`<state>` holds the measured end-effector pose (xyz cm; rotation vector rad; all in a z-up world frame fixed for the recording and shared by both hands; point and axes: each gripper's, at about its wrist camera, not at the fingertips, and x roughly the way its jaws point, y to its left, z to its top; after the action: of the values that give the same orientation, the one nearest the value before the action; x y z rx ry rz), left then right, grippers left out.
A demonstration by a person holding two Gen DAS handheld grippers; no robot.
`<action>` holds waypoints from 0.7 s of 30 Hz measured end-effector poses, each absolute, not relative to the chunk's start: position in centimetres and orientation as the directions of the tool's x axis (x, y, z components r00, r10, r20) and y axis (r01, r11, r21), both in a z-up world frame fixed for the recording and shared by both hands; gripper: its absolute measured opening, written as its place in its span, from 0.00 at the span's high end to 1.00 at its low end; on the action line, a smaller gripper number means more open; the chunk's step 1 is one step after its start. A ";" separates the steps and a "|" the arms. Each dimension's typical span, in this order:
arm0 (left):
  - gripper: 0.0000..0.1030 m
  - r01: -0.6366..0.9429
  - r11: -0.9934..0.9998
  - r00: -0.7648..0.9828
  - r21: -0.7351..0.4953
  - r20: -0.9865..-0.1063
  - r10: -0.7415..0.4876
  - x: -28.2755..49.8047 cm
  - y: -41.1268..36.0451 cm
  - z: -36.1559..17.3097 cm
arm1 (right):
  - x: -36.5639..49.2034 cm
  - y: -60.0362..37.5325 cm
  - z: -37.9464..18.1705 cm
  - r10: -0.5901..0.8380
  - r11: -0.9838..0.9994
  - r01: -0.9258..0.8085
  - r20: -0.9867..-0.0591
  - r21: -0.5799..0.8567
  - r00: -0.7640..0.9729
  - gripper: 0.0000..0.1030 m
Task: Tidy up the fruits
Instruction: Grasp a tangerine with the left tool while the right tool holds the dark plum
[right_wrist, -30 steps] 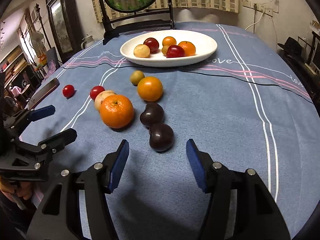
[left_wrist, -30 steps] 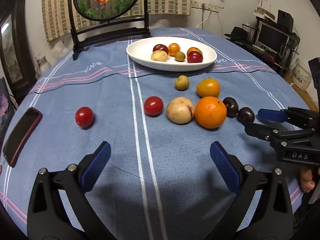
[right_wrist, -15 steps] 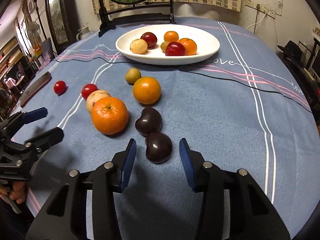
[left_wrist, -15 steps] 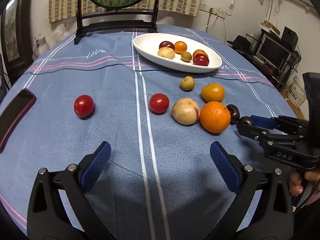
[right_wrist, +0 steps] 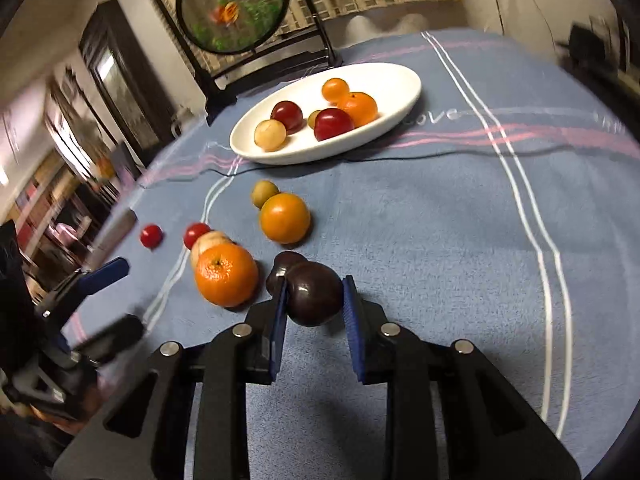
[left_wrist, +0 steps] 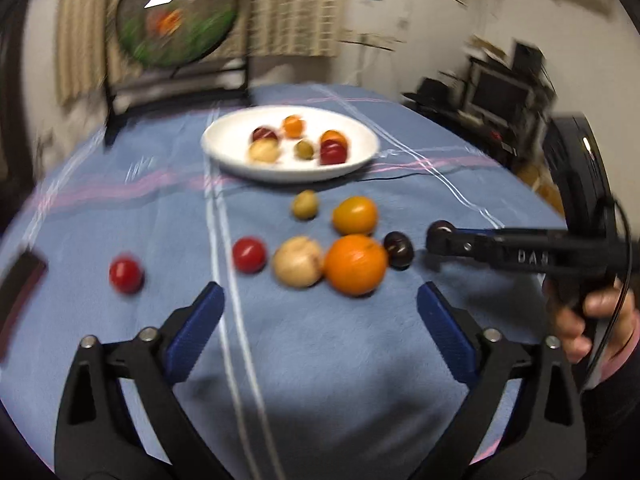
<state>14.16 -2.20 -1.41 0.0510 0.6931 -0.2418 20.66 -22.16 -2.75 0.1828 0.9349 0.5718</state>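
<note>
My right gripper [right_wrist: 314, 300] is shut on a dark plum [right_wrist: 314, 298], held just above the blue cloth. A second dark plum [right_wrist: 282, 270] lies just behind it, also seen in the left wrist view [left_wrist: 398, 249]. Loose fruit on the cloth: a big orange [right_wrist: 226, 274], a pale peach [left_wrist: 298, 262], a smaller orange fruit [right_wrist: 285, 218], a small green fruit [right_wrist: 264, 193] and two red tomatoes [left_wrist: 249, 254] [left_wrist: 126, 275]. The white plate [right_wrist: 400, 92] holds several fruits. My left gripper [left_wrist: 318, 332] is open and empty, short of the fruit.
A round painted screen on a dark stand [right_wrist: 236, 8] stands behind the plate. A dark phone [left_wrist: 18, 280] lies at the cloth's left edge. A thin black cable [right_wrist: 440, 154] runs across the cloth in front of the plate. Shelves and electronics stand beyond the table's right side.
My right gripper has closed on the nearer dark plum and lifted and tilted with it. My left gripper has swung, blurring its view, and stays open.
</note>
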 end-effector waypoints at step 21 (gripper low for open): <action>0.39 0.569 0.801 0.596 0.186 -0.764 -0.246 19.9 -7.1 -3.1 | 21.0 -22.6 -3.1 0.586 0.808 -0.374 -0.695 0.456 0.417 0.73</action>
<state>19.86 -7.06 -3.11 0.4409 0.8016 -0.4911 20.98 -22.62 -3.06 0.2451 0.9674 0.6097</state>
